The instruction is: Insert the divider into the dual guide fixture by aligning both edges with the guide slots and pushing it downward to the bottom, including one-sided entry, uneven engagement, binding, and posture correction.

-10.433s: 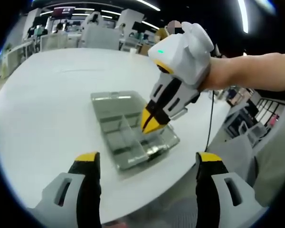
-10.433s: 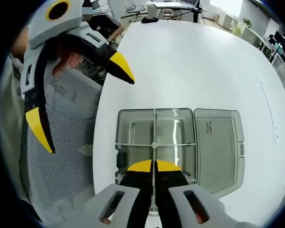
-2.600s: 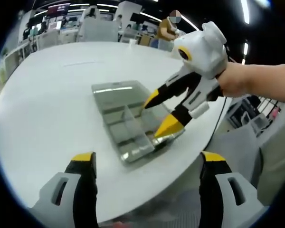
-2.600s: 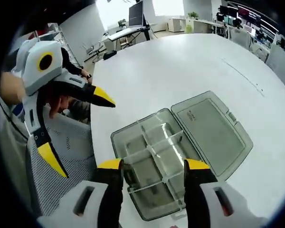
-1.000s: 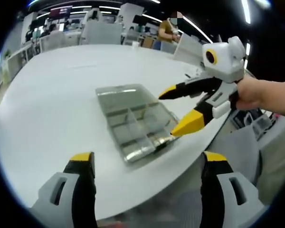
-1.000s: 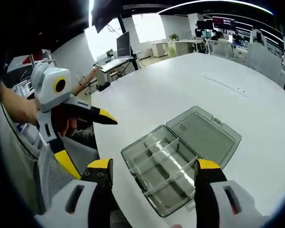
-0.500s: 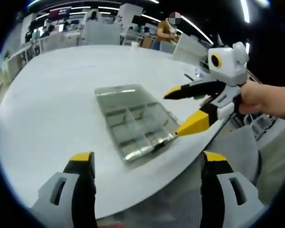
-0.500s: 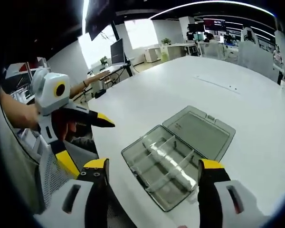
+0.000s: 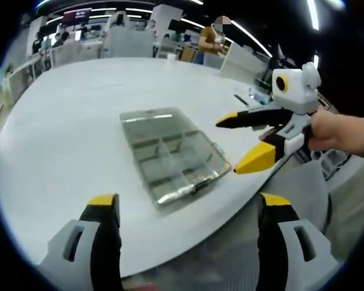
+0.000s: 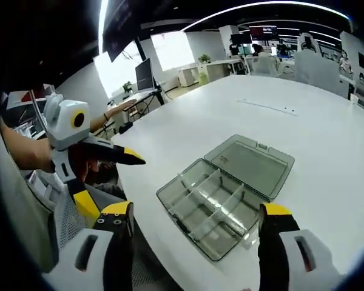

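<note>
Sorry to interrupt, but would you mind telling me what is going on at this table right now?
A person holds a hand-held gripper in each hand over a white table. The clear compartment box lies open near the table's edge, its lid flat beside it and the dividers standing inside. The left hand-held gripper and the right hand-held gripper are both open, off the box and holding nothing.

both grippers held in the air (left gripper (image 9: 185, 209), right gripper (image 10: 194, 218)), jaws spread wide.
</note>
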Demonstrator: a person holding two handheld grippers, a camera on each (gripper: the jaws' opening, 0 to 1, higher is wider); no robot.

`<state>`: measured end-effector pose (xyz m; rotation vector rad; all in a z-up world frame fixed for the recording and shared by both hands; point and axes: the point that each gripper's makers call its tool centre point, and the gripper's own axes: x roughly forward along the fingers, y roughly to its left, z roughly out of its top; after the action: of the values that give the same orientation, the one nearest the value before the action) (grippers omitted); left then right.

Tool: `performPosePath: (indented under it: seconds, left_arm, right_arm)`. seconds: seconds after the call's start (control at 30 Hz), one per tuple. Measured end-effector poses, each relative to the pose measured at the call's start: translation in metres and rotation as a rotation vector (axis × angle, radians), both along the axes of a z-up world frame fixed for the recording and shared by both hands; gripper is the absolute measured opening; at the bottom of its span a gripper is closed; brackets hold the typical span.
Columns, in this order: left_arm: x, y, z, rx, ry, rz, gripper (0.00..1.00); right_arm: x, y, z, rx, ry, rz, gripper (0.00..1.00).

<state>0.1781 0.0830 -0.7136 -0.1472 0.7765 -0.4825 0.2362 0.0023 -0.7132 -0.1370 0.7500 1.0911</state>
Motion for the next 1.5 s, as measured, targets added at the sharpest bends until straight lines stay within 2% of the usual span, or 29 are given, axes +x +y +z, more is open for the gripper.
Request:
performPosePath:
  seconds: [0.27,0.4,0.9,1.5]
  left_arm:
    - [0.001,0.002,0.006,-0.011,-0.025,0.028,0.99]
    - [-0.001,0.002,0.006,-0.013,-0.027,0.029,0.99]
    - [-0.010,0.003,0.005,-0.013,-0.017,0.037,0.99]
    - [-0.012,0.005,0.015,0.010,-0.042,0.042,0.99]
  right_arm:
    - [-0.003,-0.002,0.008,0.018,-0.010,-0.008,0.86]
    - [-0.003,-0.004,0.013,0.050,0.002,-0.038,0.87]
    - [-0.006,-0.021,0.020,0.067,-0.012,-0.078,0.90]
    - [-0.013,-0.032,0.030,0.093,-0.027,-0.115,0.92]
